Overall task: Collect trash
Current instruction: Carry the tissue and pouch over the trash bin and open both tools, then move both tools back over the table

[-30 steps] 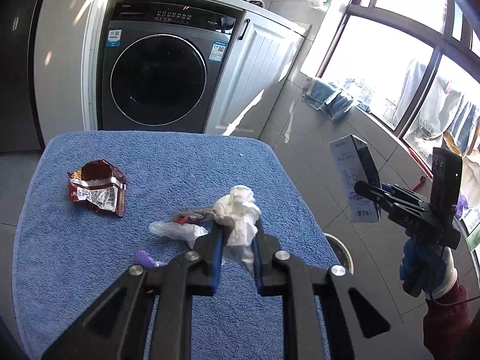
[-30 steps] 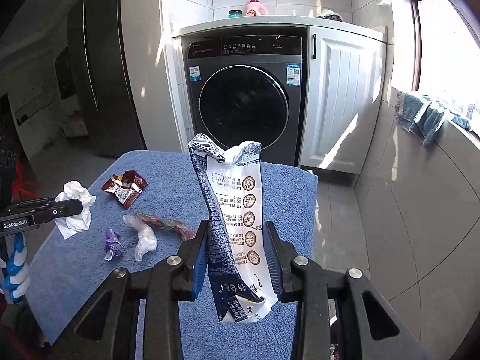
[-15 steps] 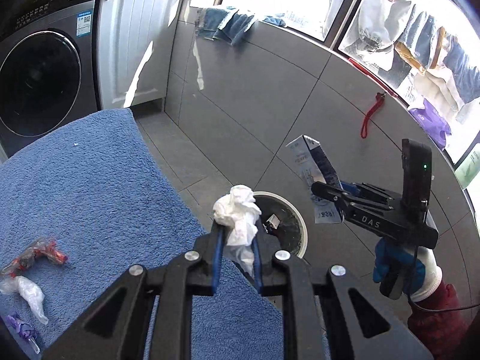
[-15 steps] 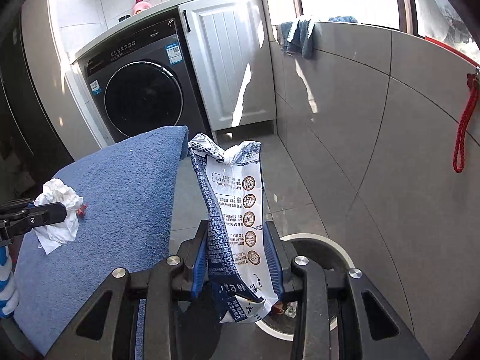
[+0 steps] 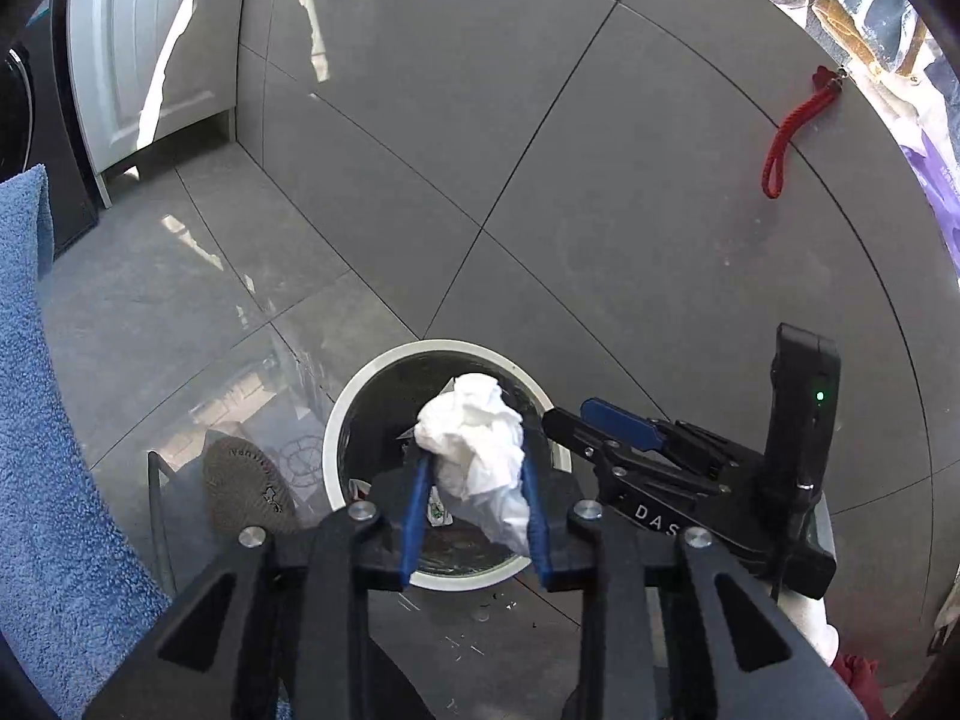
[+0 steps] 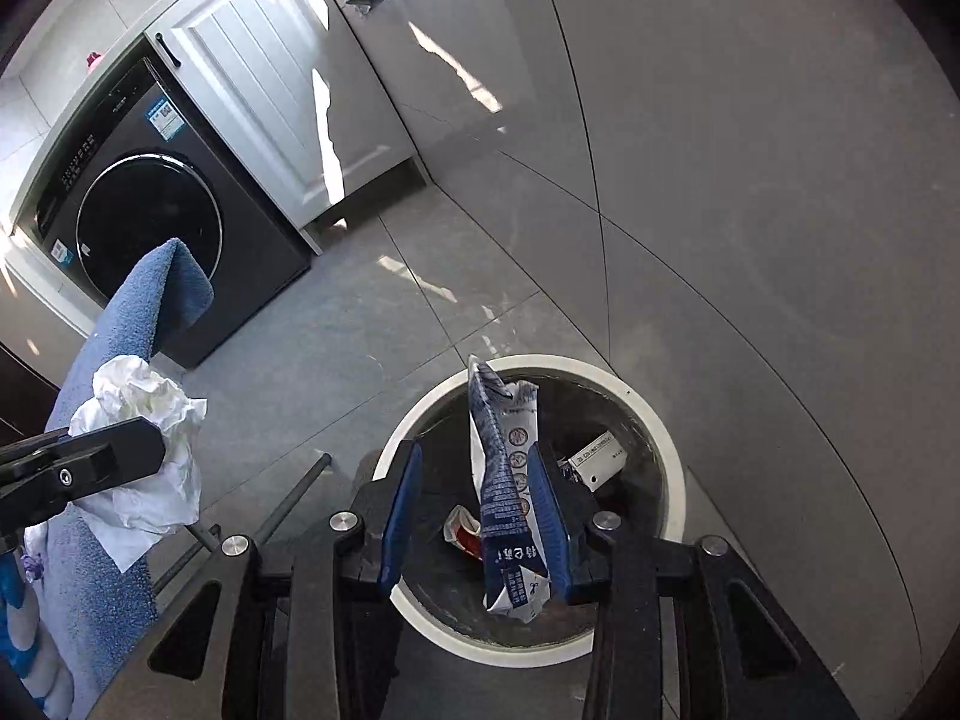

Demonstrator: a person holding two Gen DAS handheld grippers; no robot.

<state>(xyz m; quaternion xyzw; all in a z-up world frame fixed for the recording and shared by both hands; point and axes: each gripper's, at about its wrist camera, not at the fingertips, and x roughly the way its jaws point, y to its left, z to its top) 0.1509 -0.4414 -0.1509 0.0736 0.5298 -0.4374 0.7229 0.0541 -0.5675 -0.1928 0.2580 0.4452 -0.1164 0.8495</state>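
Below, a grey tiled floor (image 5: 180,312) carries a round white-rimmed trash bin (image 6: 672,462) with a few scraps already at its bottom. Beside it hangs the edge of a blue towel (image 5: 42,420), and a dark washing machine (image 6: 150,228) stands further back next to a white cabinet (image 6: 270,78). Over the bin's opening, the right gripper (image 6: 474,501) has its blue fingers spread apart; a blue-and-white wrapper (image 6: 504,480) stands upright between them, resting against the right-hand pad with a clear gap to the other, so no squeeze on it shows. Nearer the bin's rim, the left gripper (image 5: 474,474) has its fingers clamped on a crumpled white tissue (image 5: 474,438), which bulges above the tips and trails down between the pads, above the bin's mouth.
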